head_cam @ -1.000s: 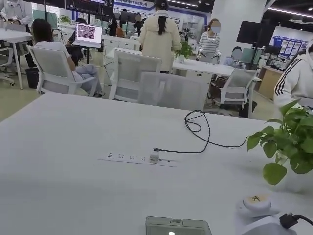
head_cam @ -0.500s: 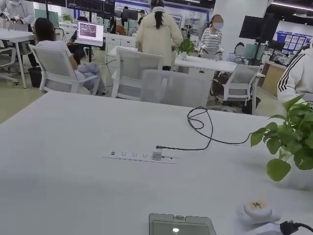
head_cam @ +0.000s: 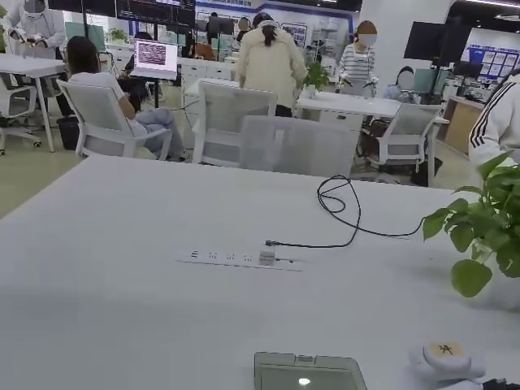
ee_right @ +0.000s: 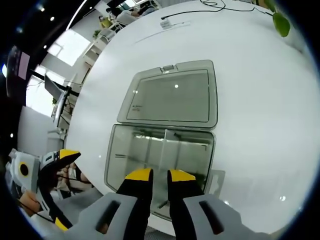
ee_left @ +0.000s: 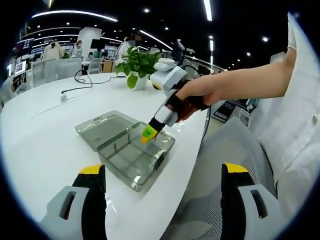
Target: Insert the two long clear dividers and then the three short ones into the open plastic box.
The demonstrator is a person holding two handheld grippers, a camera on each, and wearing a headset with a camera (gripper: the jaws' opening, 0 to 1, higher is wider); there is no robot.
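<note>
Just beneath your right hand-held gripper [ee_right: 160, 175], jaws nearly together, pinch unclear: the open plastic box [ee_right: 111, 150]. Some clear dividers [ee_right: 165, 142] stand inside, count uncertain. Left hand-held gripper [ee_left: 163, 169] spread, empty, short of the box.

The open plastic box [ee_right: 111, 157] is showing clear, grey-tinted, glossy plastic, and its flat lid [ee_right: 172, 95] is mirroring a ceiling lamp. The table [head_cam: 97, 325] is presenting a smooth white surface with a soft sheen. The right gripper [ee_right: 159, 175] and left gripper [ee_left: 163, 169] are showing matt grey plastic bodies and black fingers capped in yellow. The nearest chair back [head_cam: 292, 146] is showing pale, see-through mesh.
</note>
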